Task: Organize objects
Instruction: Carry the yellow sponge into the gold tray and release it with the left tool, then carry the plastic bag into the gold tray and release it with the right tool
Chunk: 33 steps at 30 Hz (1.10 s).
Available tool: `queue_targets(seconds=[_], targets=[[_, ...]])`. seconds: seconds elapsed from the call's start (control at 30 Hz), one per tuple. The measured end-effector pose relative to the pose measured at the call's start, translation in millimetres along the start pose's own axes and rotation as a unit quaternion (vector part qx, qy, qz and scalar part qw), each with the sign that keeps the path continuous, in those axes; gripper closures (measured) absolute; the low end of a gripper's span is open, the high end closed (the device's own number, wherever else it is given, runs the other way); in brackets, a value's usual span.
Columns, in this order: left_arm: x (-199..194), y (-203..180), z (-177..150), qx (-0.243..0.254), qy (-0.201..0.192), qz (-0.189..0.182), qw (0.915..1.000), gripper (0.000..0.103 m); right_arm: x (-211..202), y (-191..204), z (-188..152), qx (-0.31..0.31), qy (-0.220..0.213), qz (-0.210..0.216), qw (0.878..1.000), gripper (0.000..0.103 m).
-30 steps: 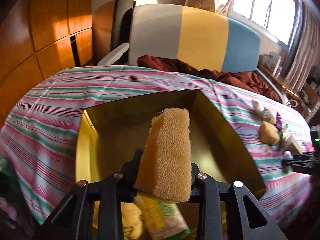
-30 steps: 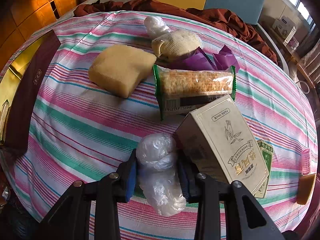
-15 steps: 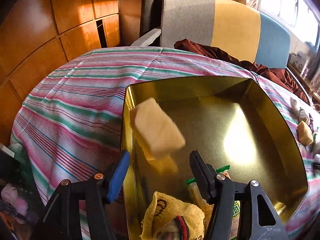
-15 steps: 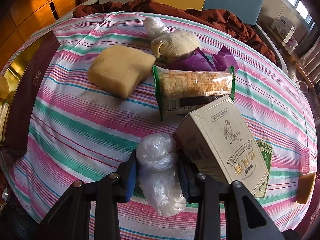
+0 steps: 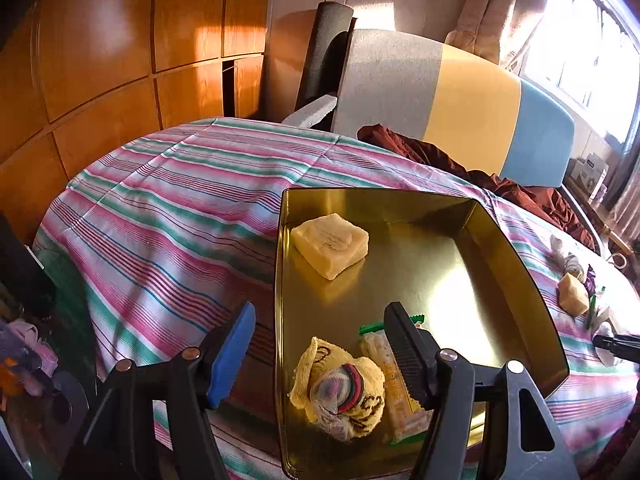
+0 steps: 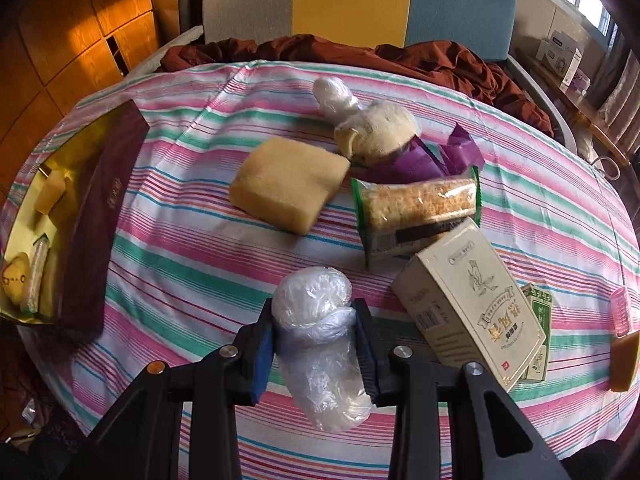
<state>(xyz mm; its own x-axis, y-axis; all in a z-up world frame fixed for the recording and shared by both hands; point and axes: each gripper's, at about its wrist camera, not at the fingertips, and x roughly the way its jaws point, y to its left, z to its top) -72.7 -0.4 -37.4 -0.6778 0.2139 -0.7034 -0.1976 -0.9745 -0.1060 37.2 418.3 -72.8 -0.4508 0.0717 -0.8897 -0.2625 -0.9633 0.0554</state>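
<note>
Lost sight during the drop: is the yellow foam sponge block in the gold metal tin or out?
In. The yellow foam sponge block lies flat on the gold metal tin's floor, clear of the open left gripper.

I see orange wood panelling [image 5: 100,52] at left; a grey-yellow-blue headboard [image 5: 452,104] behind; sunlit windows [image 5: 592,40] right.

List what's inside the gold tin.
In the gold tin: a sponge near the far corner, a rolled yellow cloth and a snack pack at the near end. The left gripper's finger covers part of the pack.
</note>
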Motion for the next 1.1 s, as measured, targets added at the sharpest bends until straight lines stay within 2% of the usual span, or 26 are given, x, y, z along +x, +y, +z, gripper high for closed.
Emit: queue_targets(seconds=[0.13,0.3,0.57,0.77,0.83,0.93,1.1], targets=[[-9.0,0.3,-3.2,-0.004,-0.005,-0.006,1.0,0.034,-18.5,45.6,15.8,-0.013,-0.028,0.044,0.999,0.067],[-17.2,2.1,-7.9,-0.007,-0.007,-0.009,0.9999,0.032,-30.5,127.0,41.6,-0.059,-0.043,0.116,0.991,0.067],[-26.4,15.2,-18.1,-0.013,-0.012,-0.002,0.9998,0.029,12.0,245.8,72.6,-0.1,0.002,0.196,0.975,0.067],[-23.8,30.8,-24.8,-0.029,0.002,0.001,0.9996,0.029,37.9,304.5,79.7,-0.112,0.032,0.236,0.965,0.065],[-23.3,35.2,-26.7,-0.035,0.003,0.004,0.9994,0.028,44.7,313.9,83.1,-0.104,0.04,0.243,0.964,0.058],[-23.0,42.2,-29.3,-0.047,0.003,0.007,0.9989,0.027,50.3,317.9,84.1,-0.09,0.052,0.258,0.96,0.023],[-19.9,47.2,-31.0,-0.055,0.006,0.01,0.9984,0.025,43.4,309.3,77.3,-0.1,0.032,0.231,0.967,0.019]])
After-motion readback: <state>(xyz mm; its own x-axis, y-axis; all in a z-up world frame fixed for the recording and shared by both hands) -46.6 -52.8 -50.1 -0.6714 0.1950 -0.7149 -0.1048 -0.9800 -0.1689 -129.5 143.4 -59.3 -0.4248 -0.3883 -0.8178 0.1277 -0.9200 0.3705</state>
